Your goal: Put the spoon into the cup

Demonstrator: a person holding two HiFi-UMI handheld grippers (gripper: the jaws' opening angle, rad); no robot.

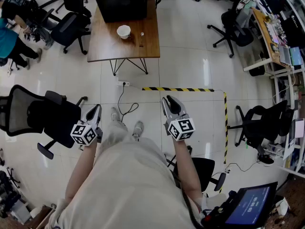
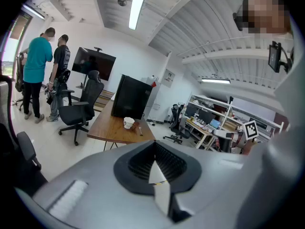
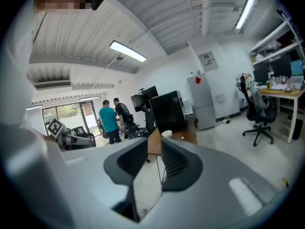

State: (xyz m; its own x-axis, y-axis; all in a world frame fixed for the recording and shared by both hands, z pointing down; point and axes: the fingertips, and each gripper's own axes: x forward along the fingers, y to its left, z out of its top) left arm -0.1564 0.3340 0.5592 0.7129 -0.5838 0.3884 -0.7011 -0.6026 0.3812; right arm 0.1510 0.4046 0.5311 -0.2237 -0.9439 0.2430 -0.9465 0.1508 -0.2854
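The person stands well back from the bench (image 1: pixel 107 44) and holds both tongs at waist level, arms bent, and both point forward and a little down. The left tongs (image 1: pixel 96 109) are clenched, their black pads meet at the tips and there is nothing between them. The right tongs (image 1: pixel 170 100) are released: a narrow gap stays between the pads, it is empty, and through it one sees the far bench.

Between the person and the bench lies open white tile floor (image 1: pixel 186 61). A strip of yellow-black tape (image 1: pixel 178 89) crosses the floor ahead of the right tongs, and a thin cable (image 1: pixel 125 104) runs over the floor near the feet. A black office chair (image 1: pixel 43 116) stands just beside the left tongs, and another chair (image 1: pixel 264 123) is farther off at the right.

On the bench the white cup (image 1: pixel 124 31) stands upright with its mouth up. The spoon (image 1: pixel 141 35) lies on the wood near the cup, at its right, apart from it and not inside. A big black box (image 1: pixel 121 1) takes the far part of the bench.
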